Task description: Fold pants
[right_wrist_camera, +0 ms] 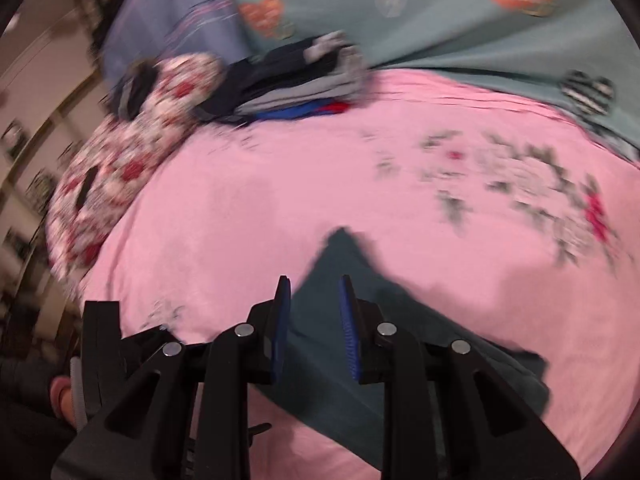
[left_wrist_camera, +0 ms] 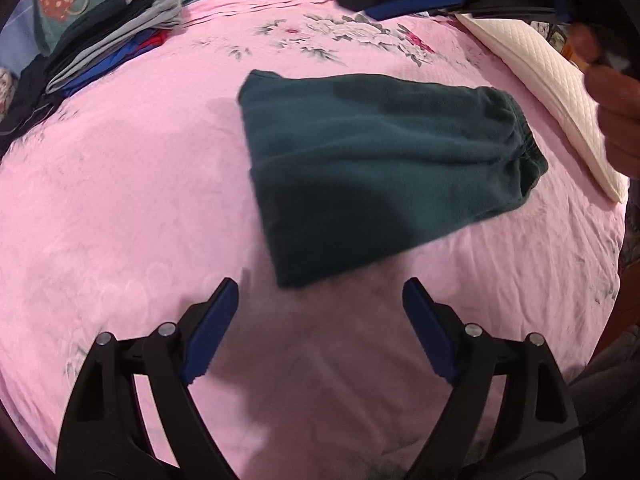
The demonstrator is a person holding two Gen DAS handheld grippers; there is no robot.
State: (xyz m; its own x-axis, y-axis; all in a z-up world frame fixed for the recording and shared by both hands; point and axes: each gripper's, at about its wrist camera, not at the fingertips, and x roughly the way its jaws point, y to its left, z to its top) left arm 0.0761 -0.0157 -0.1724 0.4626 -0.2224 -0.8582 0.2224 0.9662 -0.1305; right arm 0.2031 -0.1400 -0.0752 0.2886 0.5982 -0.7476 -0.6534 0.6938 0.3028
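Where the pink floral bedspread [left_wrist_camera: 120, 184] is most open, near its middle, the dark green fleece pants [left_wrist_camera: 372, 168] lie folded into a compact block, elastic waistband turned toward the white quilted pillow [left_wrist_camera: 552, 92] at the bed's right edge. Just short of the pants' near corner hangs the left gripper [left_wrist_camera: 320, 300], jaws wide and empty. Above the pants hovers the right gripper [right_wrist_camera: 314, 300], jaws narrow with nothing between them. Toward the bed's far left corner sits a stack of folded clothes in grey, black, blue and red [left_wrist_camera: 116, 40], beside a teal heart-print quilt [right_wrist_camera: 440, 12].
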